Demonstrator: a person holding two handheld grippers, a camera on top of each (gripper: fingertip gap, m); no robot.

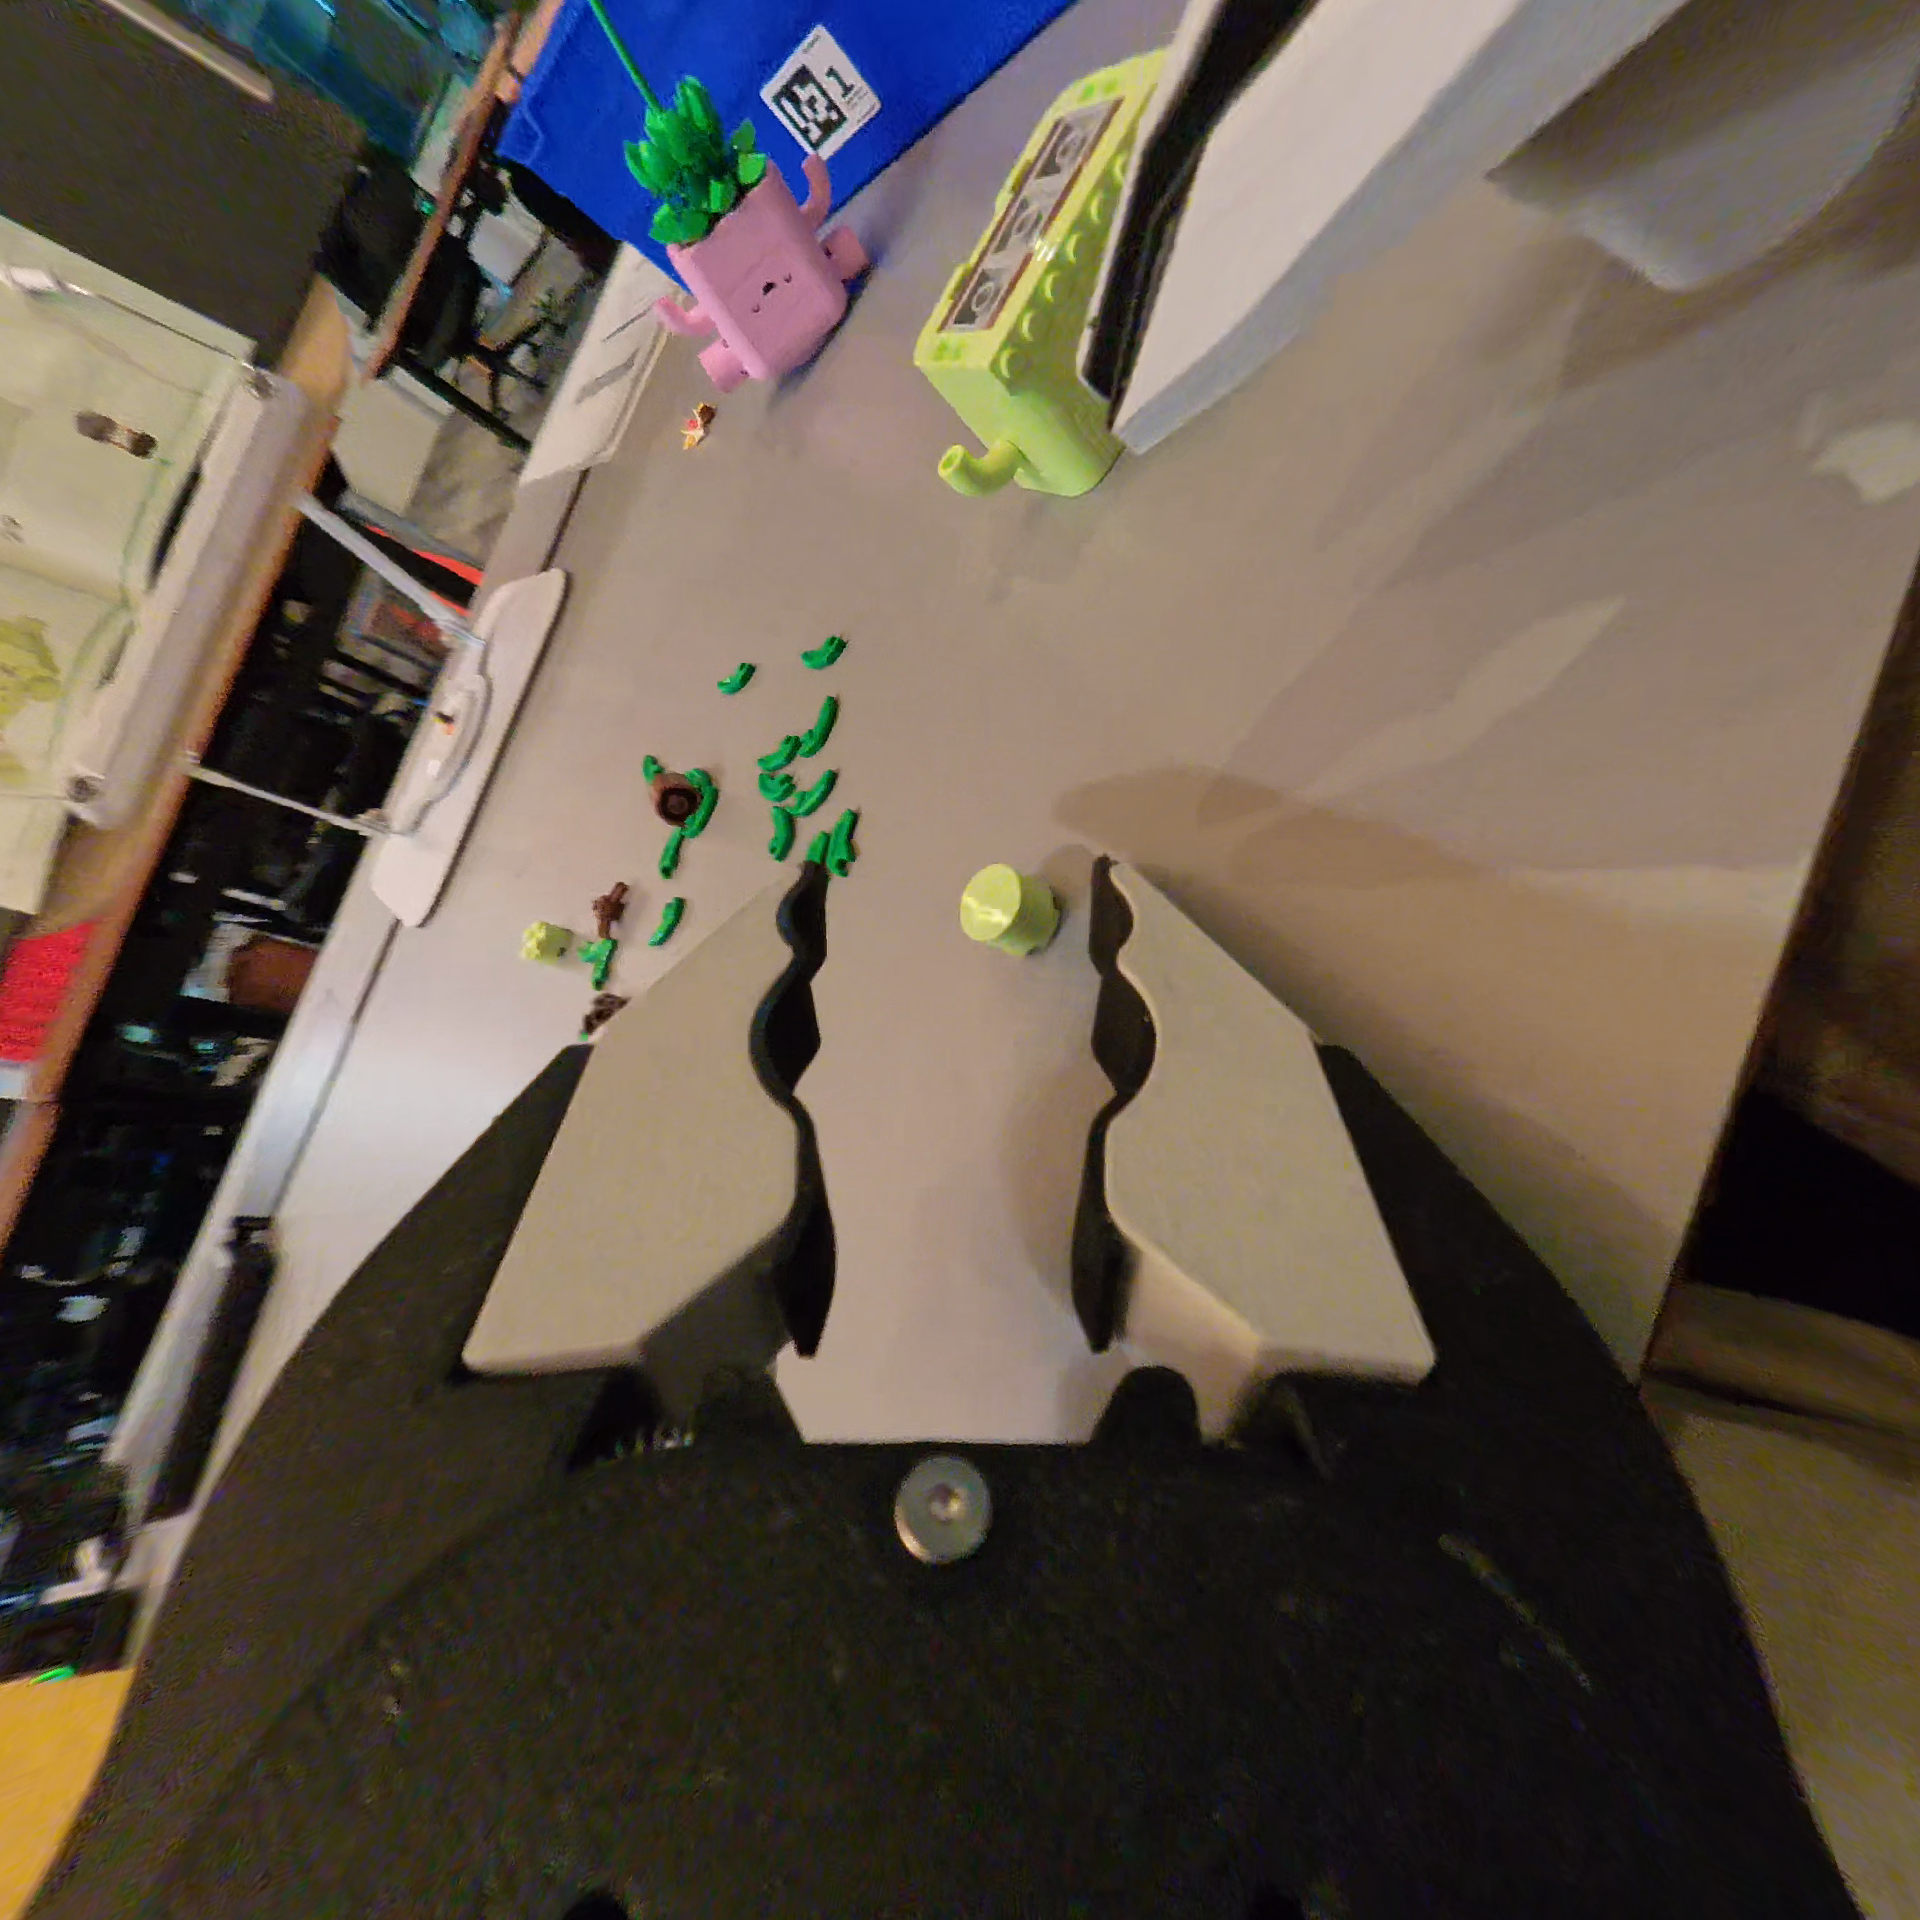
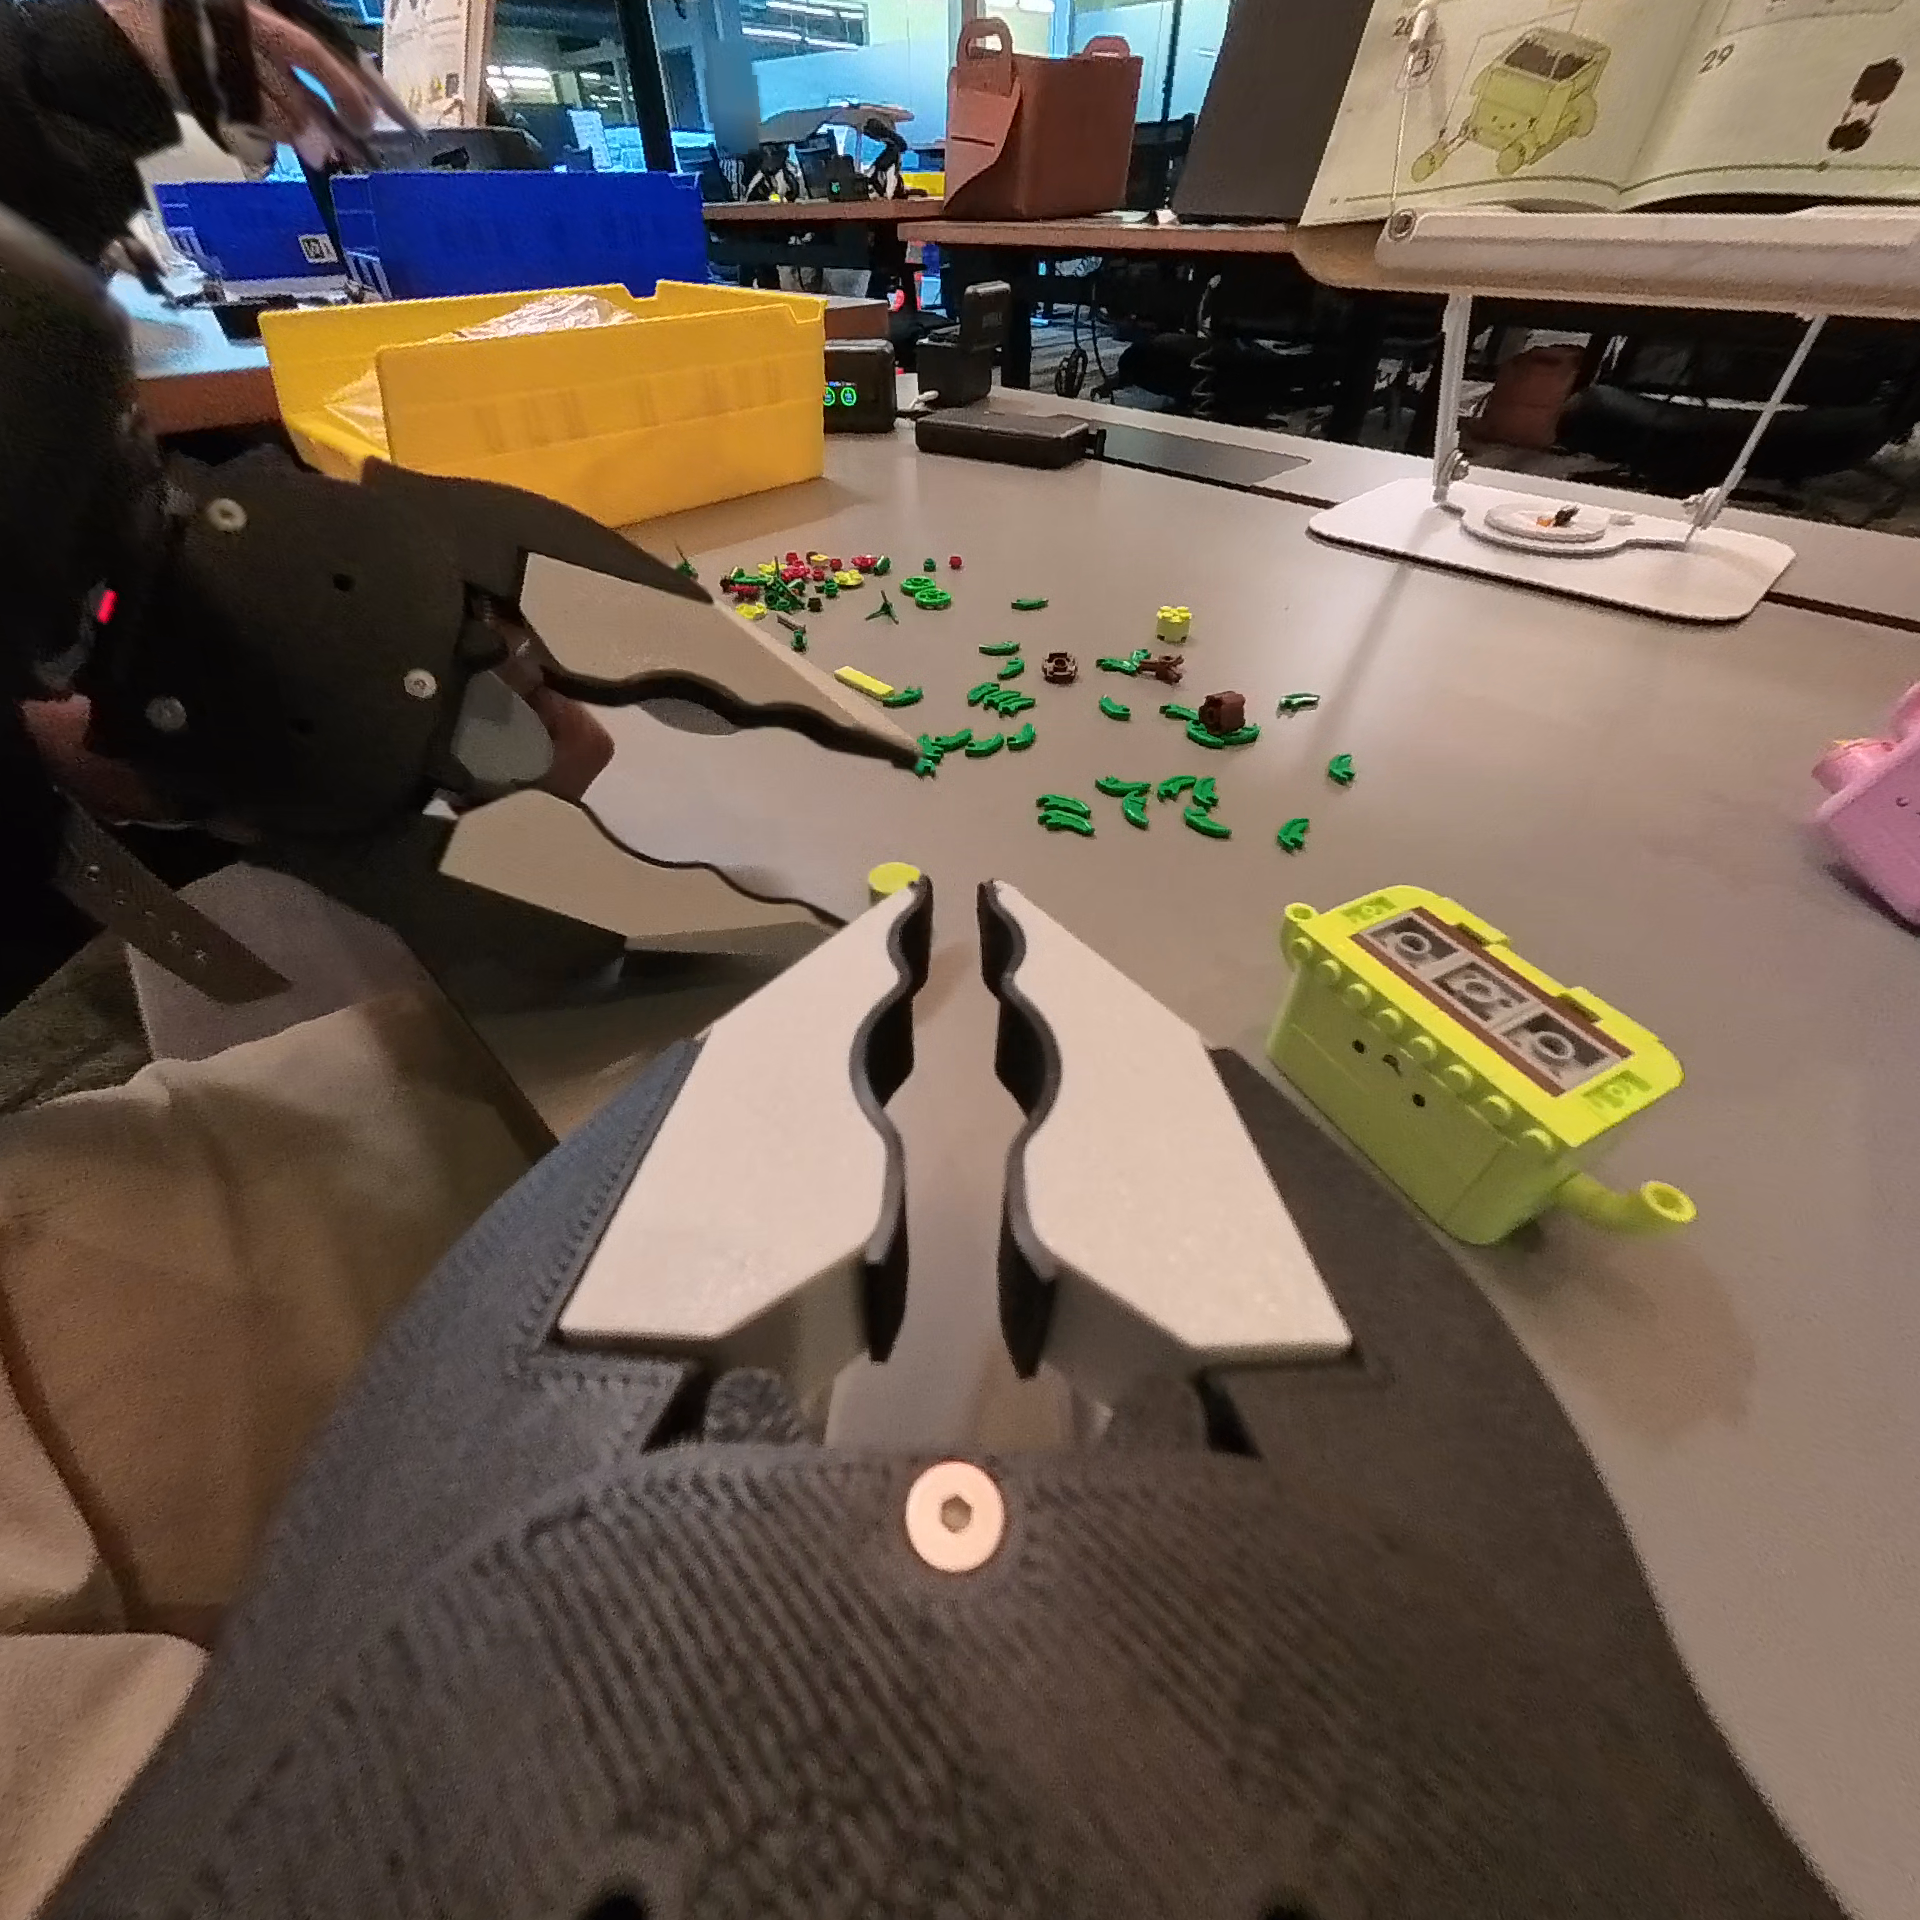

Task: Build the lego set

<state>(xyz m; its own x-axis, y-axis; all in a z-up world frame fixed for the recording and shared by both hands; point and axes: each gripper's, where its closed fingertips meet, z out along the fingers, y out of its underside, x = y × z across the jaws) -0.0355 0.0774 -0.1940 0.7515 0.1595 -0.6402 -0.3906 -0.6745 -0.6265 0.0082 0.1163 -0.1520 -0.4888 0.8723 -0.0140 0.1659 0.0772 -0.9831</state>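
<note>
**Grey tabletop strewn with lego pieces, both jaws empty**

Grey tabletop (image 2: 1558, 727) carries everything in both views. At its far side a yellow bin (image 2: 582, 395) stands, with blue bins (image 2: 520, 234) on the desk behind it. To the right, an open instruction booklet (image 2: 1621, 104) rests on a white stand (image 2: 1558, 556).

Left gripper (image 1: 951, 883) hangs over the tabletop with its jaws wide apart and nothing between them; in the right wrist view it reaches in from the left, one tip just touching a green leaf piece. Right gripper (image 2: 954, 899) hovers low with its jaws nearly together, a narrow gap left between them, clamping nothing.

Next in size is the lime-green lego planter (image 2: 1465, 1060), lying just right of the right gripper, its brown and grey studded top showing and a curved lime arm sticking out at its near end. A pink lego planter (image 1: 758, 281) topped with green leaves sits farther off in the left wrist view, near a blue bin.

A lime-green round piece (image 1: 1006, 907) lies on the tabletop between the left gripper's tips, close to one finger but not held.

Smallest are the loose green leaf pieces (image 2: 1143, 805) scattered across the middle of the tabletop, with a few brown pieces (image 2: 1221, 710) among them and a cluster of red and yellow bits (image 2: 810, 577) beyond.
</note>
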